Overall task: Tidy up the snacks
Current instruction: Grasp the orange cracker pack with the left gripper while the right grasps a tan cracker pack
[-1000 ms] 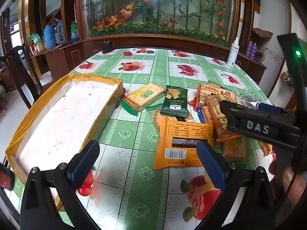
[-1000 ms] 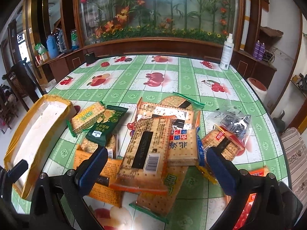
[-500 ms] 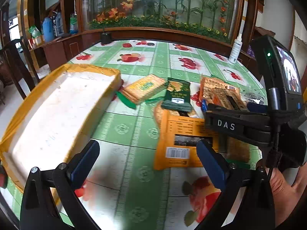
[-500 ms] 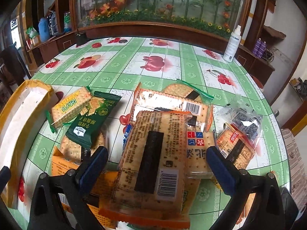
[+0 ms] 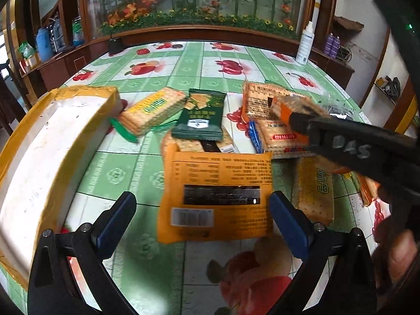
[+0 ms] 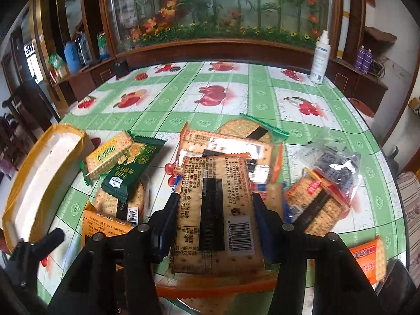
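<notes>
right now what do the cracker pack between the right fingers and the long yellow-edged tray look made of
Cracker pack: likely thin clear plastic film with orange crimped ends; crackers show through, printed barcode.
Tray: seemingly cardboard or foam with a matte white, scuffed inside and yellow tape-like rim; hard to tell.

Tray [image 5: 47,141] left of snack pile [image 5: 218,183]

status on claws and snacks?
Right claw closing on cracker pack. Left claw open over orange packet. Tray empty; snacks piled.
</notes>
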